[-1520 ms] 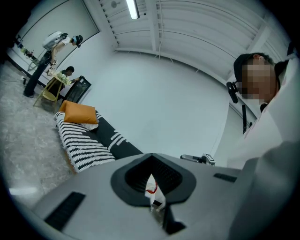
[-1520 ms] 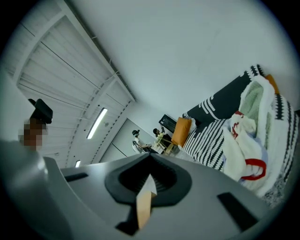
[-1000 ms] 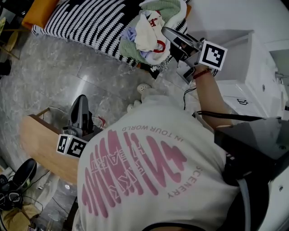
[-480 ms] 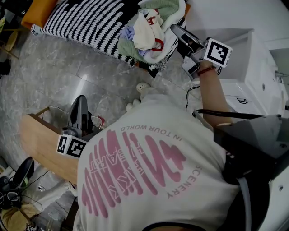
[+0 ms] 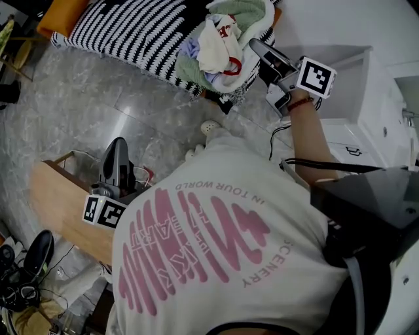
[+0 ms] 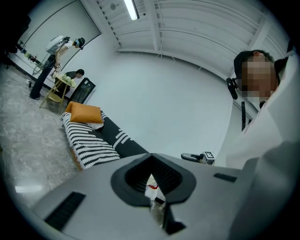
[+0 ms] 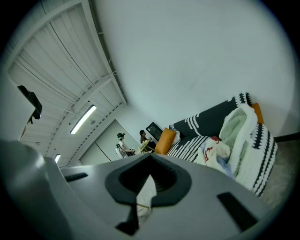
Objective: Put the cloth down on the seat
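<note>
A heap of cloths, white, green and pale blue with red print, lies on the black-and-white striped seat. My right gripper hangs just right of the heap, apart from it, jaws together with nothing held. In the right gripper view its jaws point past the heap lying on the seat. My left gripper stays low at the left over a wooden crate, jaws together and bare. The left gripper view faces the seat and the right gripper.
A wooden crate stands under the left gripper. White cabinets fill the right side. White slippers lie on the grey stone floor before the seat. An orange cushion sits at its far end. Two people stand far off.
The right gripper has slid a little to the right, off the edge of the cloth heap, jaws shut throughout. The left gripper has kept still.
</note>
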`<state>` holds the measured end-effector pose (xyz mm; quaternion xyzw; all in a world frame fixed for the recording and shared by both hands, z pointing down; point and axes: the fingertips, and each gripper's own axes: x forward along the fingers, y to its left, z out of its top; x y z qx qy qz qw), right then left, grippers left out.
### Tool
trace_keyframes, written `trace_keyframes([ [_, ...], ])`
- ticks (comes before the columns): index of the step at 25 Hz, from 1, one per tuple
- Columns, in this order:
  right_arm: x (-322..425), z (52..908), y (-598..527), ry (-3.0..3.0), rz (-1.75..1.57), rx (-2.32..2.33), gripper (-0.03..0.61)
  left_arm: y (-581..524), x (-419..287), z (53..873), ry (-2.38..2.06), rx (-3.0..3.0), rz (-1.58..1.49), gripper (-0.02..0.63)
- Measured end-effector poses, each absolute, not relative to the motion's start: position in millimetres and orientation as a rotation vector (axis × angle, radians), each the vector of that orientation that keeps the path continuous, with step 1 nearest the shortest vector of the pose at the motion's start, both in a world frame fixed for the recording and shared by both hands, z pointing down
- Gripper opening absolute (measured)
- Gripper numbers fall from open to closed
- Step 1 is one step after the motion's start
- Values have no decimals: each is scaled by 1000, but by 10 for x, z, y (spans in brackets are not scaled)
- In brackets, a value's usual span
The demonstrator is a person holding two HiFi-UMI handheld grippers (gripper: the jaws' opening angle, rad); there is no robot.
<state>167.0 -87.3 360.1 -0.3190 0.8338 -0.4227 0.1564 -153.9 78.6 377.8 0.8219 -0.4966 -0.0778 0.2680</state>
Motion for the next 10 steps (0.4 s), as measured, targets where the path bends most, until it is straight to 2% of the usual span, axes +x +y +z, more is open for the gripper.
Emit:
trace_keyframes([
  [10, 1595, 3598, -863, 2422, -1217, -870, 11, 905, -1590, 3811, -1370, 2212, -215, 8],
])
